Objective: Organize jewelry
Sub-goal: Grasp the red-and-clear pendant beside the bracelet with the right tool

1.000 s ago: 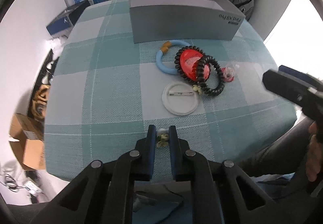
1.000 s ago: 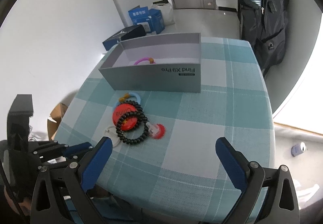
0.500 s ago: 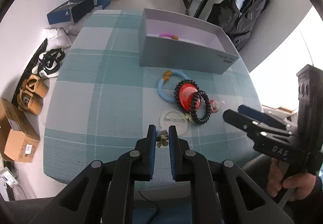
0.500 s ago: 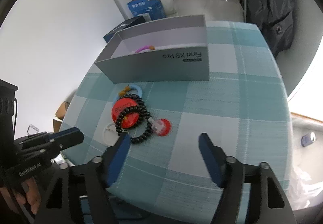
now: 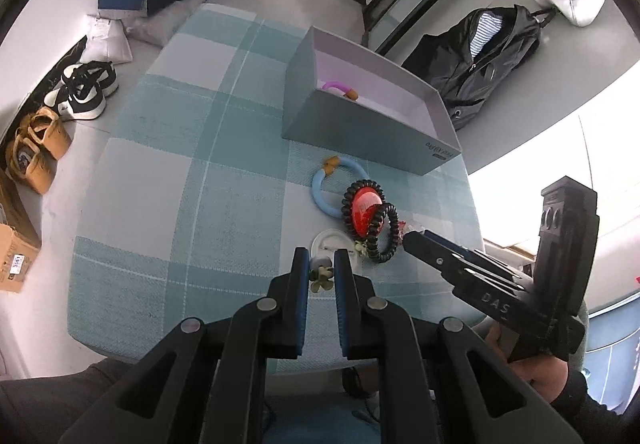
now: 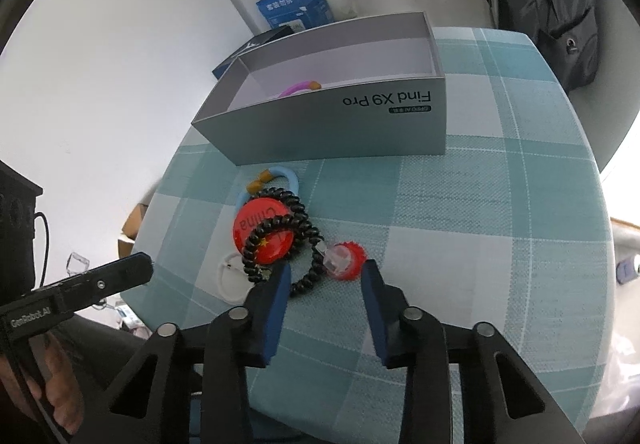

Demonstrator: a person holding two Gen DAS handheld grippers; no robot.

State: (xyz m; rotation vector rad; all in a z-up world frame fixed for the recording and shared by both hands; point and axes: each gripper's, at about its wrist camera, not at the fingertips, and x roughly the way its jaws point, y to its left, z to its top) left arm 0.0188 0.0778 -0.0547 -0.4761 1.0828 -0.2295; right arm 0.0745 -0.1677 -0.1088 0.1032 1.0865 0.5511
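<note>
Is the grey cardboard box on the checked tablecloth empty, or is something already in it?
Not empty. The grey cardboard box is open-topped and holds one pink ring with an orange clasp.

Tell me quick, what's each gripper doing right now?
Left gripper: shut on a small pale flower-shaped charm.
Right gripper: jaws have just been closing, not yet gripping; a red round clip lies between them.

Bright daylight, window glare blown out at right edge (both views); fisheye-bent rims, black corners.

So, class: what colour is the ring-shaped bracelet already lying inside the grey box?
Pink-purple, with an orange end: the bracelet in the grey box shows best in the left wrist view.
</note>
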